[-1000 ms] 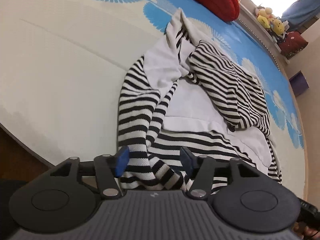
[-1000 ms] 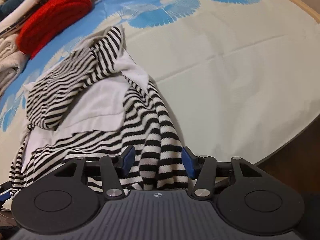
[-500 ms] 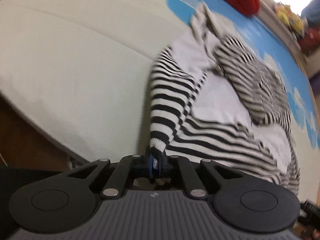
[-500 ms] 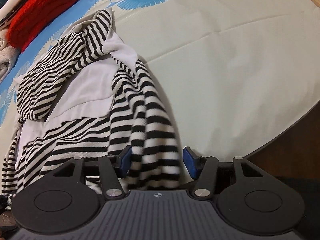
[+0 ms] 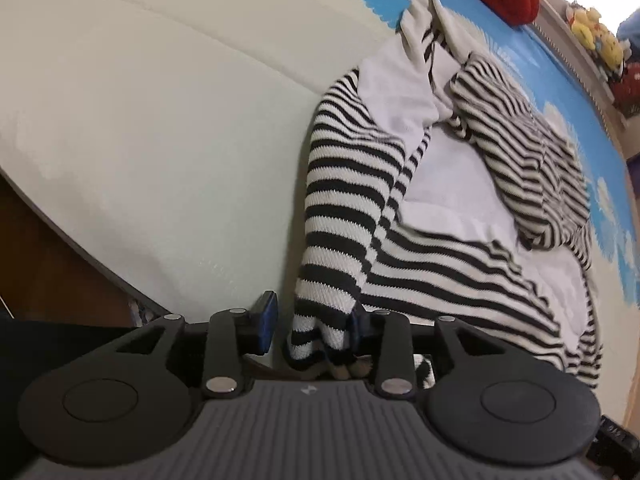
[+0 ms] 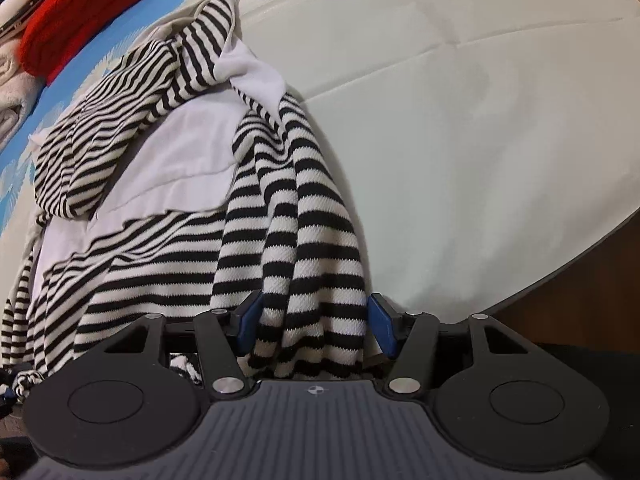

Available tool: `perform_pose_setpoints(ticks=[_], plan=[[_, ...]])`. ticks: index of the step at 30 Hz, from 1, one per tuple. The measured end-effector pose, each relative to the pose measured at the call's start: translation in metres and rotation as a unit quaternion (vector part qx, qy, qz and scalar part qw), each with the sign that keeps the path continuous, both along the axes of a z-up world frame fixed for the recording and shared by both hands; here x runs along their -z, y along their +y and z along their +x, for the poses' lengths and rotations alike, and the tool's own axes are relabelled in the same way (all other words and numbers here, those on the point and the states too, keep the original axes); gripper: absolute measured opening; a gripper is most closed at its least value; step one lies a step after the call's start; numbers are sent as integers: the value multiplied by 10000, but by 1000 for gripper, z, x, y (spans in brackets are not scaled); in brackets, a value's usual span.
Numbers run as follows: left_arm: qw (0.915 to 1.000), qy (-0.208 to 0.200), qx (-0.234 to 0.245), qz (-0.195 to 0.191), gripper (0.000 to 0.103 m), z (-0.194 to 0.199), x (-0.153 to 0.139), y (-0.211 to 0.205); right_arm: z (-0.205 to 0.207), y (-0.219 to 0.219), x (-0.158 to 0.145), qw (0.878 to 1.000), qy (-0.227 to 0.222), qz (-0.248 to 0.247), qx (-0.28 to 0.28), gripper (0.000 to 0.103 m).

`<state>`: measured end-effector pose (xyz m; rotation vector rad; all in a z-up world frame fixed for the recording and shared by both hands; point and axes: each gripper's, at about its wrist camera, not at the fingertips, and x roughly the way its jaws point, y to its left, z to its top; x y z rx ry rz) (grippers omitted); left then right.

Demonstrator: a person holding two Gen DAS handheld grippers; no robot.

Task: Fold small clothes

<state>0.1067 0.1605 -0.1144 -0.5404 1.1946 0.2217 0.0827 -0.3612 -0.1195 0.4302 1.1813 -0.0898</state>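
The left tool (image 5: 314,330) stands partly spread, the cuff of a striped sleeve (image 5: 340,216) draped between its blue pads and pressed against the right-hand pad only, so it grips nothing firmly. The right tool (image 6: 316,326) is wide open, its pads either side of the same hanging sleeve end without pinching it. Beyond both tools the black-and-white striped sweater (image 6: 132,120) lies crumpled on the bed (image 6: 460,120), white panels showing among the stripes, one sleeve bunched over the body toward the far side. The bed's pale cover carries blue fan prints, and a red knitted item (image 6: 84,4) sits at the far edge beside folded pale cloth; plush toys (image 5: 596,40) line a ledge in the left view. The sweater lies near the bed's edge, just beside the drop to the wooden frame. The risk from here, by this reading: with neither tool clamped, the thick knit cuff could slide off the pads and fall over the edge, or a closing tool could catch two layers at once and drag the whole heap askew rather than straightening the sleeve.
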Motion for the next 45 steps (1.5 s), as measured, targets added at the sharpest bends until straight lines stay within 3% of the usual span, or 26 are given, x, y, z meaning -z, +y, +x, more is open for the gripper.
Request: perform_pose_setpoints(ticks=[2,3,4,5,7,11,13,17,19,23,26,29,32,34,36,40,45], plan=[[9999,-36,76,99,38,-1,1,-4,0,2,0,10000,-35,-12,-52,43],[9998,-58,126,132,33,0,1,-5,-1,3,-1,10000,-57,11,-63,34],[9997,-94,194,109,15,0,1,-7,-1,3,-1,9999,-87,62,-75,28],[9996,-126,256,43,7,-1,0,-9,-1,4,-3,9998,-126,116,-97,17],[9989,-279,370,76,6,-4,-7,-12,-3,4,-8,9994,-278,154,-114,10],[9959,-807,398,-60,6,-18,-33,-12,-18,-8,-38,9929,-1109,351,263,8],[9955,-809,489,-68,6,-21,-37,-14,-23,-14,-49,9894,-1369,334,350,8],[9981,-178,592,-19,8,-12,-14,-16,-16,-13,-30,9964,-726,279,325,9],[9985,-30,537,-101,15,-7,-7,-14,-12,-10,-17,9986,-335,297,274,15],[9985,19,549,-10,23,-2,-4,-14,-9,-2,-14,9996,-169,-3,211,29],[9982,81,583,92,31,-4,-1,-15,-8,1,-8,9998,-22,-64,172,31],[9981,85,607,111,32,-5,-1,-16,-7,5,-7,9998,7,-152,99,32],[9976,62,675,162,31,-7,-2,-17,-7,7,-7,9998,3,-171,57,32],[9972,18,731,183,18,-8,-3,-19,-9,8,-7,9999,4,-160,-13,31],[9964,-89,832,155,7,-9,-6,-21,-11,9,-9,9999,-55,-133,-88,15],[9925,-453,1083,335,6,-13,-24,-26,-15,6,-23,9989,-462,-16,-93,10],[9850,-911,1387,469,6,-14,-63,-30,-24,-9,-62,9922,-1183,366,146,8]])
